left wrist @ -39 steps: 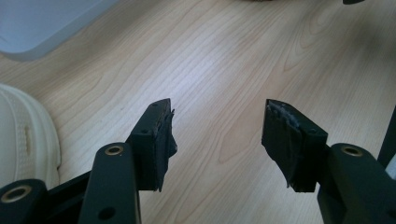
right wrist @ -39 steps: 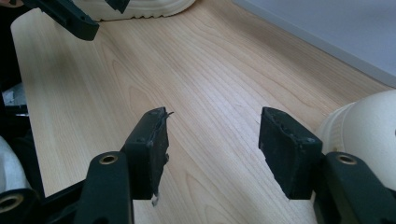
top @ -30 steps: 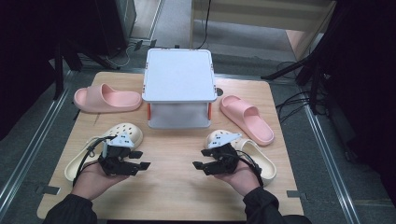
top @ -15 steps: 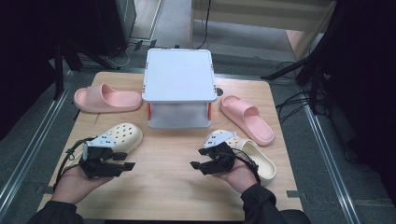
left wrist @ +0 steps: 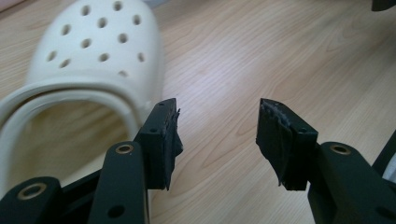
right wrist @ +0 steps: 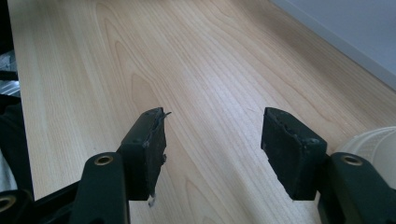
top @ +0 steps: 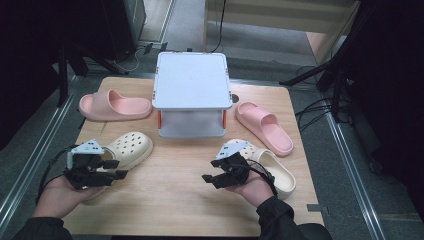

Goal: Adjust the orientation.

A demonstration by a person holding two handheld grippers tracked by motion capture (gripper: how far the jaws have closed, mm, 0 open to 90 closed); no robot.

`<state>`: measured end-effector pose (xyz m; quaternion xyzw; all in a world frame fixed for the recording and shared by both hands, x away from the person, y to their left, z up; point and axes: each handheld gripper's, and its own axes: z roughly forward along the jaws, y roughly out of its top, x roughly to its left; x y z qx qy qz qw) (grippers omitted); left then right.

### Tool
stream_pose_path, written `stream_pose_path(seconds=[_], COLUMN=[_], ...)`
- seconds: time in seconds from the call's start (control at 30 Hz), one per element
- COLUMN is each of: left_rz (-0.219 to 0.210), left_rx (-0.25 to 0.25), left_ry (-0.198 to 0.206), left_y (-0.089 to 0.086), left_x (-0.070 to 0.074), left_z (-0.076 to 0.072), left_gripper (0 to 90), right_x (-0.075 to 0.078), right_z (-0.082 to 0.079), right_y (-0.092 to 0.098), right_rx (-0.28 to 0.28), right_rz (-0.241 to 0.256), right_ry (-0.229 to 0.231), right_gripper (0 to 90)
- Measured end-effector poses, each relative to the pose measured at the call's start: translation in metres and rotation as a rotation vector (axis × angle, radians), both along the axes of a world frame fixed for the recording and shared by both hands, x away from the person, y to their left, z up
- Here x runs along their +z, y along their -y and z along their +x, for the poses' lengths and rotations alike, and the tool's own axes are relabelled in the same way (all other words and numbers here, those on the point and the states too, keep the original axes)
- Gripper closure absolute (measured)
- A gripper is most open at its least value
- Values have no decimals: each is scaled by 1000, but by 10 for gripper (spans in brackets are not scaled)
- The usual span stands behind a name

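Left tool (top: 112,169): jaws apart, nothing between them; held low over the counter (top: 175,200), jaws aimed toward the counter's middle.
Right tool (top: 214,171): jaws apart, empty; held over bare wood, jaws aimed toward the left tool.
Left cream clog (top: 127,146): just beside the left tool, on its far side. Cream-white foam, rounded toe cap with rows of round vent holes, thick rim round the foot opening. In the left gripper view the clog (left wrist: 88,60) lies left of the left jaw, and its heel rim runs behind that jaw.
Left clog axis: long axis diagonal; toe away from the person and toward the box, heel under the left hand.
Right cream clog (top: 272,170): just beside the right tool, partly under the hand; same material. Its toe is hidden, so heading cannot be told.
Beyond both tools: white lidded box (top: 190,92), with a pink slide (top: 114,105) left of it and another pink slide (top: 264,127) right of it.
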<state>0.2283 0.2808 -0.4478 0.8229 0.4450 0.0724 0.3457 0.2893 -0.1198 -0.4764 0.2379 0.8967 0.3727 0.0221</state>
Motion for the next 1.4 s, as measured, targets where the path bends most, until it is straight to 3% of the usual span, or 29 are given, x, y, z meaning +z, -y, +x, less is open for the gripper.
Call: stream_pose_path(seconds=[0.17, 0.4, 0.7, 0.83, 0.9, 0.93, 1.0, 1.13, 1.27, 1.4], left_rz=[5, 50, 64, 62, 70, 66, 76, 88, 35, 33], left_rx=[46, 95, 47, 53, 57, 59, 70, 90, 124, 106], left_ry=[-1, 0, -50, -64, -77, -79, -42, -6, 11, 22], left_y=[-19, -36, -17, -15, -15, -16, -17, -19, -21, -8], left_x=[2, -2, -28, -35, -38, -38, -34, -26, -13, -4], left_z=[-5, -9, 14, 22, 24, 24, 23, 22, 20, 20], left_gripper=[484, 474, 503, 586, 691, 723, 755, 774, 778, 778], right_x=[0, 0, -1, -2, -3, -3, -3, -3, 0, -2], right_z=[2, 2, 2, 2, 2, 2, 1, 1, -1, -2], right_y=[2, 1, 0, -1, -1, -2, -3, -4, -5, -4], right_rx=[-8, -8, -9, -5, -2, -1, 0, 10, 25, 24], right_rz=[3, 1, -9, -12, -15, -15, -18, -1, 28, 19], right_ry=[0, -4, -6, -5, -5, -4, -9, -22, -20, -17], right_gripper=[404, 403, 402, 402, 403, 404, 407, 406, 406, 409])
